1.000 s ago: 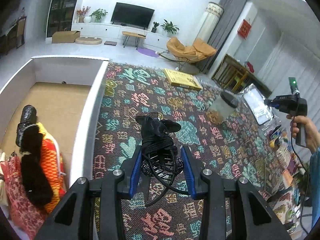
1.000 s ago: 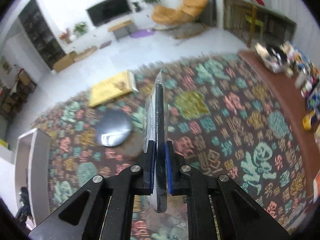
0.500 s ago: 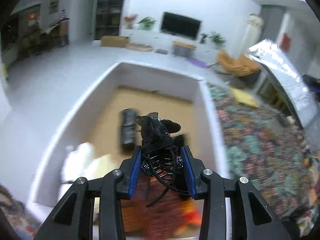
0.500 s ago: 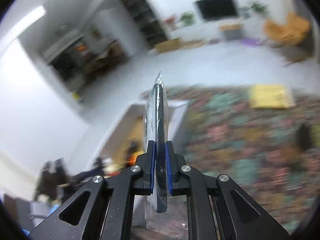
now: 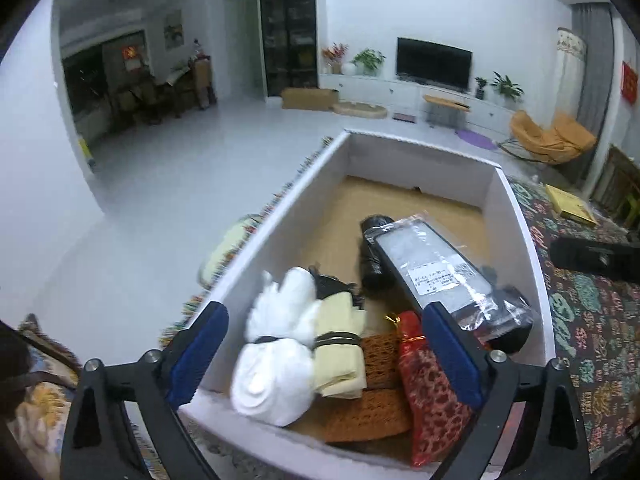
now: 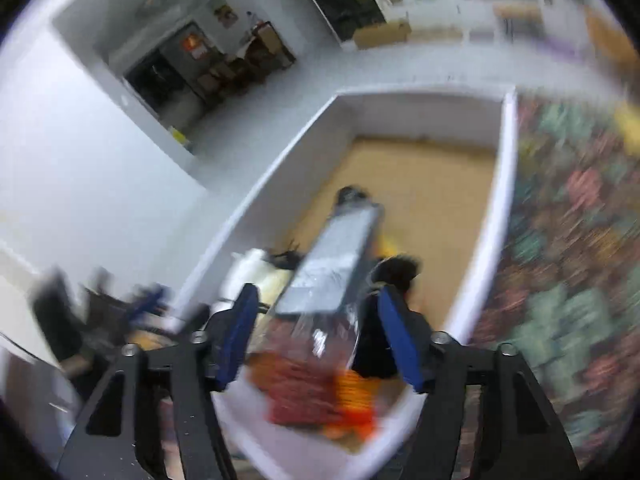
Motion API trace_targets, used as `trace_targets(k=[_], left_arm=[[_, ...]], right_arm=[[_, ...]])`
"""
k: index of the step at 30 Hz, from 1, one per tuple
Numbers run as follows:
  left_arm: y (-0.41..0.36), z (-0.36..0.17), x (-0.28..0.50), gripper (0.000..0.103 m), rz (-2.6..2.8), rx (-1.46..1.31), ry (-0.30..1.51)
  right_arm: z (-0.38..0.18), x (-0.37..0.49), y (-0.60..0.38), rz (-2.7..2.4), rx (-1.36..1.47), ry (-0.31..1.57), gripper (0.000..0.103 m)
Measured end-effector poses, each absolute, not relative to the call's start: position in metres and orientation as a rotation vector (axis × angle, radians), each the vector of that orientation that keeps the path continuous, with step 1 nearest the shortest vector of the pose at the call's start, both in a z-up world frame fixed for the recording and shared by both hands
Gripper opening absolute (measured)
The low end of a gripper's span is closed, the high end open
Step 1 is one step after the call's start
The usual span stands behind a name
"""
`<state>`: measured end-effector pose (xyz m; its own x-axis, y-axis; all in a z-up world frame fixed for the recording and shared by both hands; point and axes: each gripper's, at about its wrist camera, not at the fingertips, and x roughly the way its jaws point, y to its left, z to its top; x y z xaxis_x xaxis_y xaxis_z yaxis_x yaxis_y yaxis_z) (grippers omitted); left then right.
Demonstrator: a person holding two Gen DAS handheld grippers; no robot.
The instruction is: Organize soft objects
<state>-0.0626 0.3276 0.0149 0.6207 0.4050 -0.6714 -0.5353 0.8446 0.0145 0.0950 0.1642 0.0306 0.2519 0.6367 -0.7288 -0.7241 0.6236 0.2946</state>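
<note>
Patterned tablecloth (image 5: 580, 320) is carrying a white box (image 5: 520, 240); I'm hovering both claws, left gripper (image 5: 324, 354) and right gripper (image 6: 320, 340), wide and empty, risking snagging the bagged black packet (image 5: 436, 272).

**A:** anyone able to read anything here? The only real label I see is the white sticker (image 5: 437, 279) on the plastic-wrapped flat black package (image 5: 436, 264) lying in the white box (image 5: 520, 216).

**B:** nope, it has printed lines and maybe a barcode, all too small to read. The cloth on the desk (image 5: 592, 320) has big character-like shapes, can't read those either. Red hanging (image 5: 629, 86) on the far wall, no legible text. The right wrist view is just motion blur.
</note>
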Motion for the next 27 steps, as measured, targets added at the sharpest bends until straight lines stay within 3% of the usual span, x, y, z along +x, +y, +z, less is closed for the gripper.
trace_targets(k=[7,13,27], left_arm=[[0.296,0.033,-0.077,0.103,0.582,-0.18,0.692],[0.292,0.03,-0.07,0.103,0.635,-0.163,0.722],[0.293,0.028,-0.08,0.103,0.571,-0.223,0.722]], right_arm=[[0.044,0.044,0.163,0.79,-0.457,0.784,0.079],[0.028,0.039,0.152,0.747,-0.446,0.858,0.079],[0.027,0.021,0.156,0.756,-0.44,0.82,0.079]])
